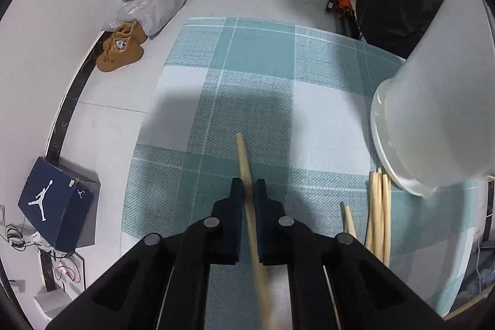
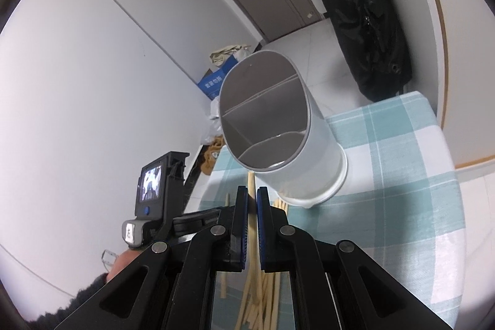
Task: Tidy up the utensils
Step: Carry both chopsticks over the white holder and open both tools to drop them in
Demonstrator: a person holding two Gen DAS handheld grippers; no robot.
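Left wrist view looks steeply down on a table covered with a teal and white checked cloth, and the left gripper is clamped on a single wooden chopstick. That chopstick runs up between the two black fingers, its tip sticking out past them over the cloth and its other end blurred toward the camera. To the right of the gripper, well apart from it, a bundle of loose chopsticks lies on the cloth, just beside the base of a white utensil holder, which fills the right edge of this view. Off the table, a blue shoe box, a pair of brown shoes and grey bags sit on the tiled floor. Right wrist view shows the right gripper with its jaws narrow, gripping another chopstick whose tip points up at the holder. The holder appears tilted, its oval mouth facing the camera and split by a divider into compartments, its wide base resting on the cloth. More chopsticks lie scattered on the cloth under this gripper. At the left, a hand holds the other gripper's handle with its small screen.
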